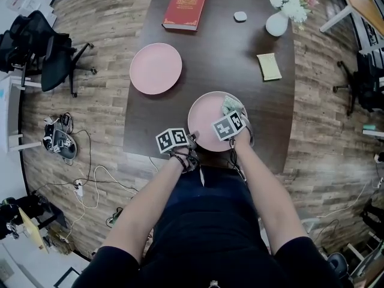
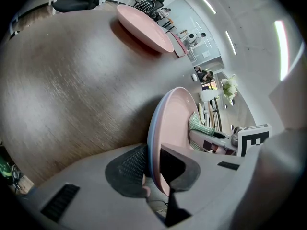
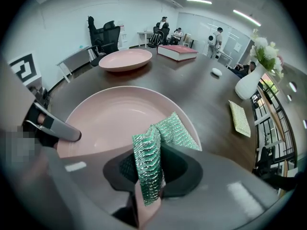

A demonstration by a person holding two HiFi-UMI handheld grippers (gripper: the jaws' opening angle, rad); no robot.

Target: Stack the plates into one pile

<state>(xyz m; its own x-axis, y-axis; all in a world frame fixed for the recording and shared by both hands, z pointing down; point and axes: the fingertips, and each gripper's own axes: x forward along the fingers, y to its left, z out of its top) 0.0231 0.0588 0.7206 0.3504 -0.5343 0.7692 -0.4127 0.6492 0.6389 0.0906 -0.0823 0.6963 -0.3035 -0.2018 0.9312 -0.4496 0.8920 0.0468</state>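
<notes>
**A:** What does the head view give?
**B:** Two pink plates on the dark table [image 1: 240, 59]. The near plate [image 1: 207, 120] is at the near edge and the far plate [image 1: 155, 68] is well apart, far left.
**A:** And the left gripper view?
**B:** The left gripper [image 2: 154, 169] is clamped on the near plate's rim, one jaw on each face.
**A:** The right gripper view?
**B:** The right gripper [image 3: 153, 169] pinches a green scouring cloth [image 3: 160, 138] lying over the near rim. Pink beneath suggests the rim is caught too. The plate looks stiff, glazed, slippery and breakable, so I'd hold opposite rims and keep it level; the limp cloth may slip
</notes>
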